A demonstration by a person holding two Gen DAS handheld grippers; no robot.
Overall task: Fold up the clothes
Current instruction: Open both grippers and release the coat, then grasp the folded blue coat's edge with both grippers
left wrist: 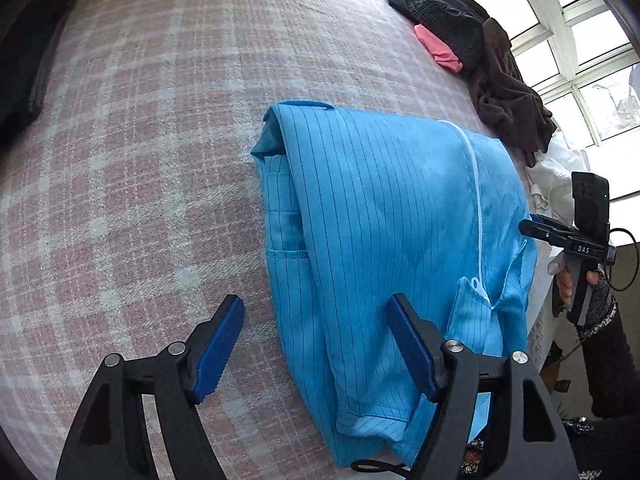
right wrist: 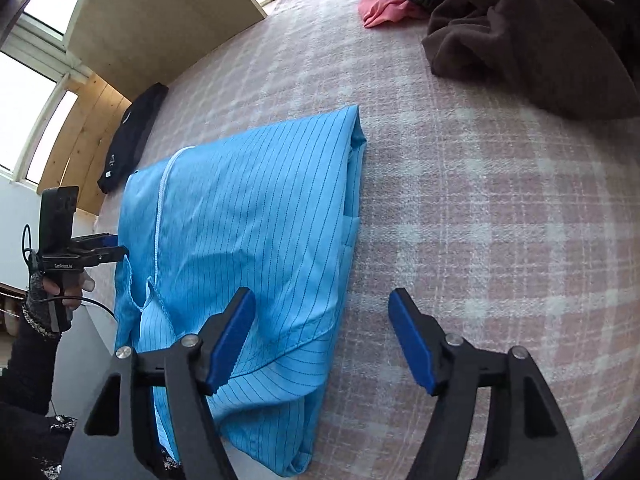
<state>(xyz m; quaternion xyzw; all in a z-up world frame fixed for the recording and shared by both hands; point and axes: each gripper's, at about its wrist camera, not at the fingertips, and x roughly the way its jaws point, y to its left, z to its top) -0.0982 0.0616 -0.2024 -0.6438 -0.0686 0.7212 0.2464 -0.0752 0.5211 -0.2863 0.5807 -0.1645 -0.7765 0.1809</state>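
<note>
Blue-padded fingers (left wrist: 218,350) of the left gripper (left wrist: 316,344) are standing wide apart nearest the lens, holding nothing; one pad is hovering over bare blanket, the other over the near end of the folded blue garment (left wrist: 384,248). The right gripper (right wrist: 322,340) is posed the same way in its own view, fingers (right wrist: 410,342) spread and empty, one over the garment's near edge and one over the plaid blanket (right wrist: 500,208).

That garment, a light blue pinstriped coat with a white zipper (left wrist: 476,200), is lying folded into a long rectangle on the pink plaid blanket (left wrist: 140,140). Its long axis is running away from both cameras, the pinstripes running along it. A narrower folded end is pointing far from the grippers; the near end with the hem is reaching the edge of the blanket and drooping slightly over it. The zipper is running lengthwise along the garment's side nearer the edge.

Each view is also catching the other gripper just beside the garment's zipper side, gripped by a hand (left wrist: 568,280) in a dark sleeve.

Beyond the garment's far end, a brown garment (right wrist: 520,36), a dark ribbed one (left wrist: 448,12) and a pink one (right wrist: 384,8) are lying heaped. Off to the garment's other side, well apart, a folded black garment (right wrist: 132,136) is resting on the blanket.
</note>
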